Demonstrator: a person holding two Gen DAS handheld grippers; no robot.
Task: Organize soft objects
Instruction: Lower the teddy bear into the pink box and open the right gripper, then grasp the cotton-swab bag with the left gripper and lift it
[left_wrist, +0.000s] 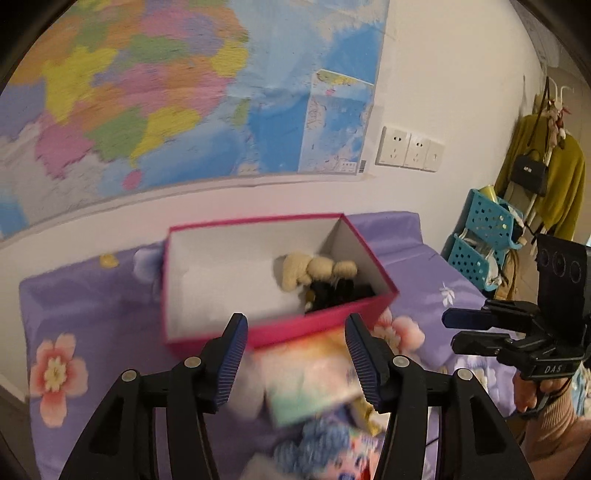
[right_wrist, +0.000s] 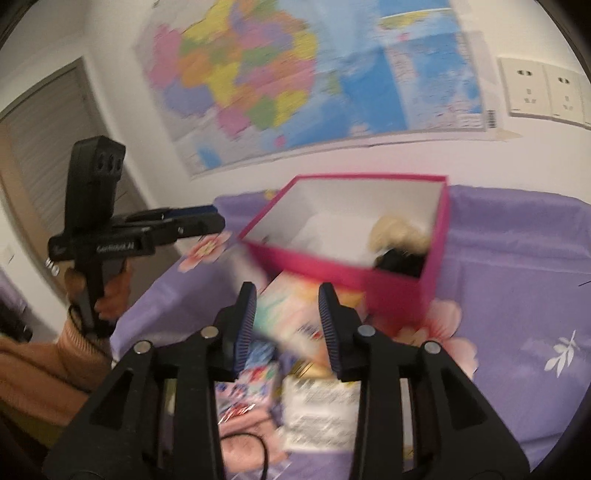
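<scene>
Two hand-held grippers appear, each seen from its own wrist camera and from the other's. The left hand-held gripper (left_wrist: 295, 354) has its jaws parted to a middling width; a blurred pastel packet (left_wrist: 310, 380) lies below and between them, and whether the pads touch it cannot be told. The right hand-held gripper (right_wrist: 288, 328) stands at a narrower gap, with colourful packets (right_wrist: 295, 325) beneath it, none visibly pinched. In the left wrist view the right hand-held gripper sits at 3 o'clock, gripped by a hand (left_wrist: 532, 391) in a tan sleeve; in the right wrist view the left hand-held gripper sits at 9 o'clock. A pink box (left_wrist: 317, 325), open-topped and white inside, rests on a purple flowered bedspread (left_wrist: 85, 314); it lies at 12 o'clock of both sets of jaws. A cream plush toy (left_wrist: 314, 273) sits in the box's right-hand end, touching a black soft item (left_wrist: 340, 295) just beside it. A wall map (left_wrist: 166, 92) hangs at 11 o'clock; wall sockets (left_wrist: 410, 149) and turquoise baskets (left_wrist: 484, 236) stand toward 2 o'clock.
</scene>
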